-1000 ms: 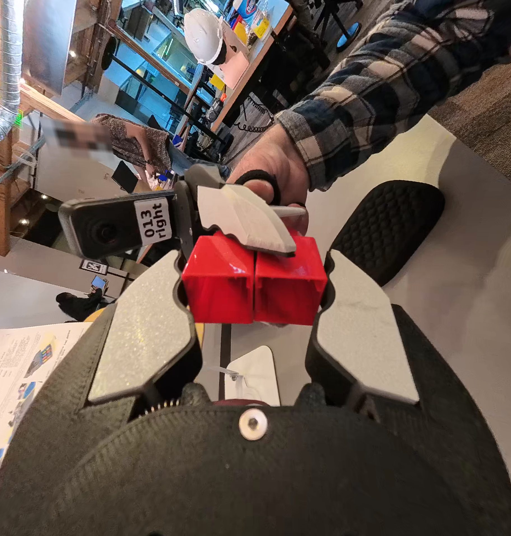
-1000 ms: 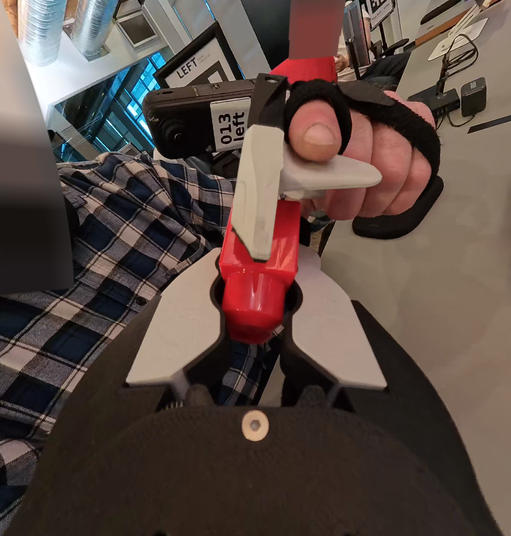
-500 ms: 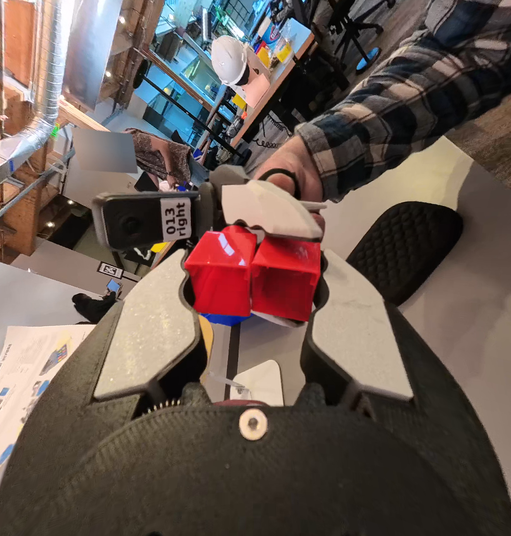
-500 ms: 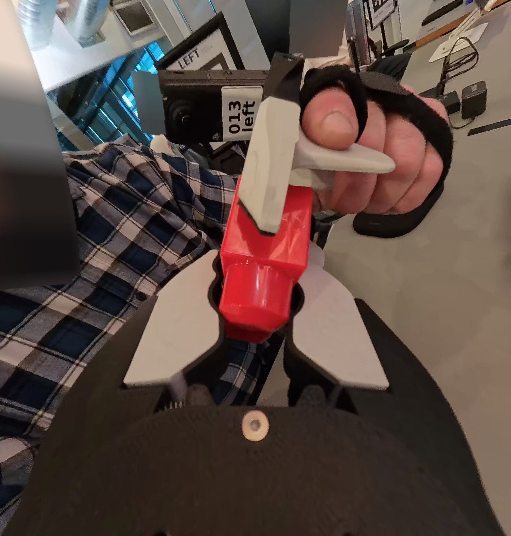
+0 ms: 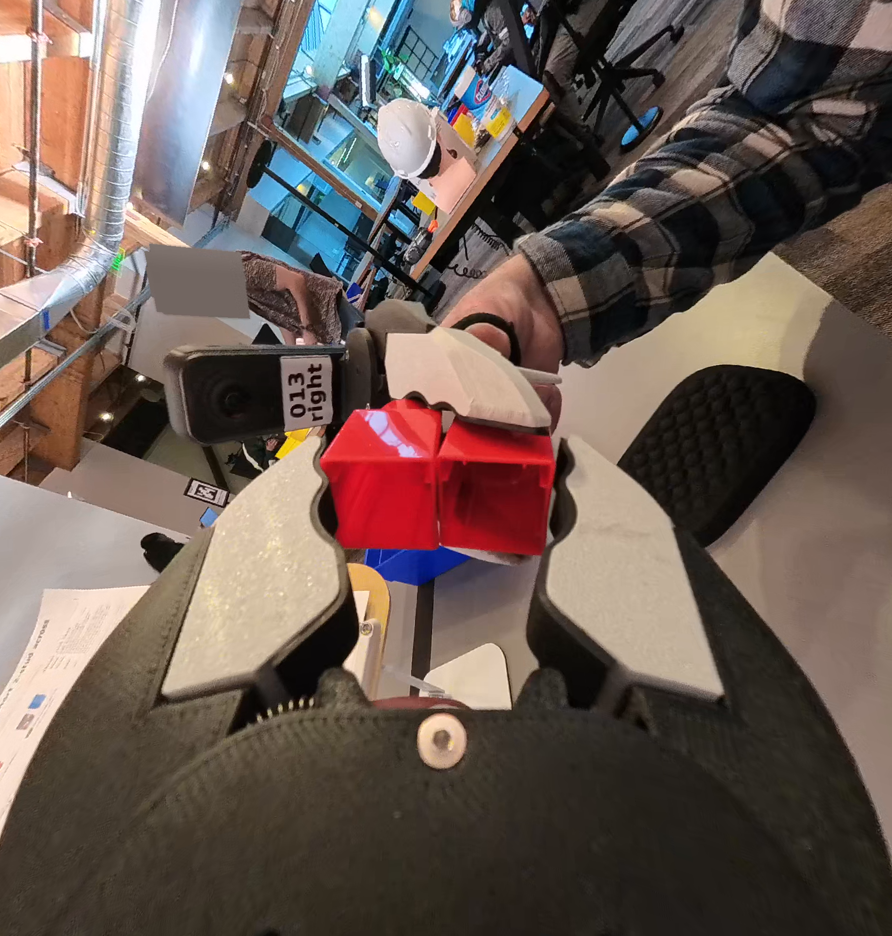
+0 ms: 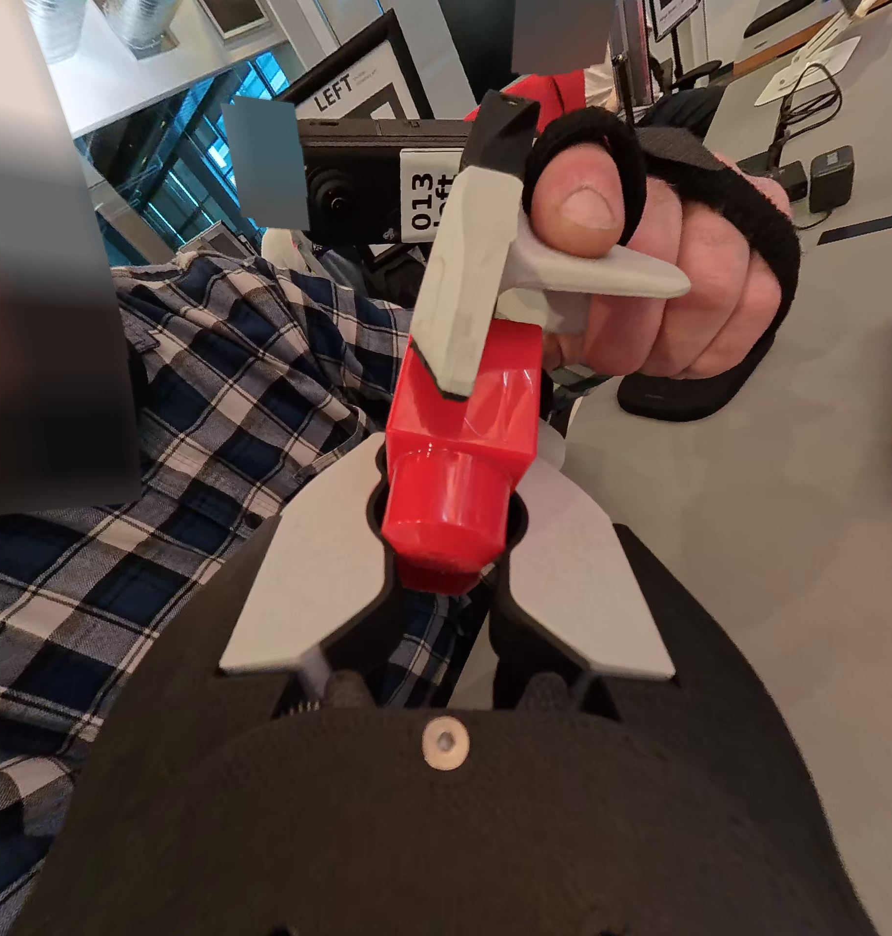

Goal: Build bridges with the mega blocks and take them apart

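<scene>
A silver ventilation duct runs down the upper left of the left wrist view, past wooden beams and small ceiling spotlights, with blue-lit glass partitions behind it at the top centre. A long wooden workbench crosses the upper middle, carrying a white hard hat and coloured containers, with black office chairs at the upper right. In the right wrist view a pale grey tabletop fills the right side, with black adapters and cables at the upper right.
</scene>
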The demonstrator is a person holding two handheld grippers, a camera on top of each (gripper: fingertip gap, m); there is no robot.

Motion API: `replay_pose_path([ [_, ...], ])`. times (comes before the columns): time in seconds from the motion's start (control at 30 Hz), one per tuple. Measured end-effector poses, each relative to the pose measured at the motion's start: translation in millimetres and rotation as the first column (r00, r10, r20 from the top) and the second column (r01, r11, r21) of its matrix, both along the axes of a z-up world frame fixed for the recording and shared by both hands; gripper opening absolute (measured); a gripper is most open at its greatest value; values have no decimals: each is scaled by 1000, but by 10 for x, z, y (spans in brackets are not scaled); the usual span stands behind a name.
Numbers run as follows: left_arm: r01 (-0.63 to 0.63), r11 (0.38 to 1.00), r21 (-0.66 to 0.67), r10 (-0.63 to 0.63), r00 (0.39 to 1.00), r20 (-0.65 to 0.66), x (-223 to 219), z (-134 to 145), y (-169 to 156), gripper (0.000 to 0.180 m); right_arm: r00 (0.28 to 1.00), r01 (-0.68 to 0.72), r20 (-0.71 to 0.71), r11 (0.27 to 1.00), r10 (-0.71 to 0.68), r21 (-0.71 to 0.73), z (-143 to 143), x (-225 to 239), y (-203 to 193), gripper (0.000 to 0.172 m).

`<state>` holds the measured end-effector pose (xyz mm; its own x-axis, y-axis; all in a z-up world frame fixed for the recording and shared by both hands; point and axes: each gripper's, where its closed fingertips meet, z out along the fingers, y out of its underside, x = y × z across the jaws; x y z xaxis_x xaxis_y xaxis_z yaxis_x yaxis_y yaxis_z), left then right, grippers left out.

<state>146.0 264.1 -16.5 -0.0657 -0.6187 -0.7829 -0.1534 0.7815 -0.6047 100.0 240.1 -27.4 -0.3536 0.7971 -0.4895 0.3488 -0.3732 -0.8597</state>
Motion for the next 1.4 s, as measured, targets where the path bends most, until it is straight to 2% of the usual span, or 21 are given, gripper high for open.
replay_pose_path([
  [0.33, 0, 1000, 4, 0, 1000, 19, -33, 19, -11, 88, 999, 15, 28, 999, -16, 45, 13, -7, 21, 40],
  [0.5, -31, 999, 6, 31, 997, 68, -109, 132, 46, 95, 999, 46, 25, 997, -48, 60, 25, 41, 88, 41],
  [0.6, -80, 997, -3, 80, 989, 121, -274, 273, 145, 98, 994, 108, 23, 992, -109, 67, 5, 194, 239, 41],
  [0.7, -160, 987, -14, 160, 976, 146, -530, 347, 303, 92, 966, 247, 55, 964, -253, 96, -135, 542, 601, 41],
  [0.77, -234, 972, -27, 235, 958, 161, -739, 359, 442, 84, 915, 384, 91, 918, -392, 100, -300, 917, 979, 40],
  [0.87, -322, 944, -72, 330, 930, 162, -1069, 292, 631, 75, 769, 592, 192, 792, -610, 147, -699, 1656, 1613, 41],
  [0.97, -404, 907, -117, 418, 897, 141, -1366, 174, 809, 74, 578, 751, 285, 635, -765, 182, -1111, 2443, 2186, 41],
  [1.0, -435, 891, -128, 450, 884, 127, -1458, 128, 877, 74, 492, 795, 341, 573, -801, 199, -1285, 2701, 2358, 43],
  [1.03, -465, 875, -137, 480, 870, 111, -1545, 79, 947, 74, 367, 816, 429, 507, -825, 277, -1514, 2982, 2505, 69],
  [1.07, -499, 854, -144, 514, 853, 92, -1635, 29, 1028, 74, 279, 817, 460, 460, -843, 347, -1635, 3175, 2605, 93],
  [1.1, -533, 833, -152, 547, 835, 69, -1727, -24, 1114, 75, 240, 825, 462, 430, -854, 367, -1650, 3268, 2657, 102],
  [1.17, -573, 802, -168, 585, 811, 29, -1897, -127, 1254, 74, 166, 825, 437, 367, -884, 430, -1563, 3399, 2708, 95],
  [1.27, -635, 754, -170, 640, 768, -26, -2185, -268, 1495, 68, 200, 823, 352, 352, -915, 446, -1269, 3248, 2612, 86],
  [1.4, -675, 706, -214, 646, 737, -197, -2563, -651, 1840, 64, 328, 774, 299, 437, -896, 459, -1059, 2782, 2301, 79],
])
